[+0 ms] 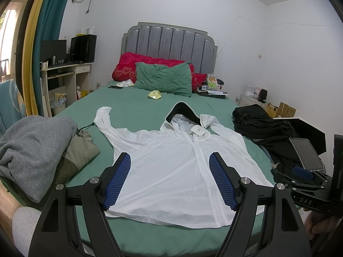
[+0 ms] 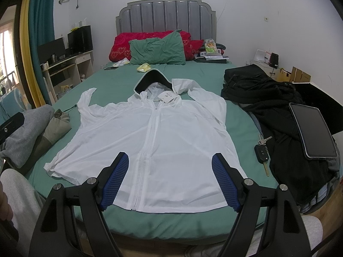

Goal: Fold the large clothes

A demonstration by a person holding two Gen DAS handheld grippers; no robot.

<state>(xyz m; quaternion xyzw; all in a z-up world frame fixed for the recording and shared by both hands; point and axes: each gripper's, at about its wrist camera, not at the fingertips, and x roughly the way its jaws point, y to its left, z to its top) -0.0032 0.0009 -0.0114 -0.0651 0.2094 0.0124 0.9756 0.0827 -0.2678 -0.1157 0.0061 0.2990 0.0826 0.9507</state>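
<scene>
Left wrist view shows your left claw (image 1: 169, 160) spread wide and holding nothing above the near hem of the jacket (image 1: 171, 167), which lies flat, zipped and front up on the bed (image 1: 137, 105), hood toward the pillow (image 1: 164, 78). Right wrist view shows your right claw (image 2: 170, 160) just as wide and empty over the same hem, with grey clothes (image 2: 25, 128) beside the jacket on one side and black clothes (image 2: 276, 98), keys (image 2: 262, 147) and a tablet (image 2: 312, 130) on the other.
</scene>
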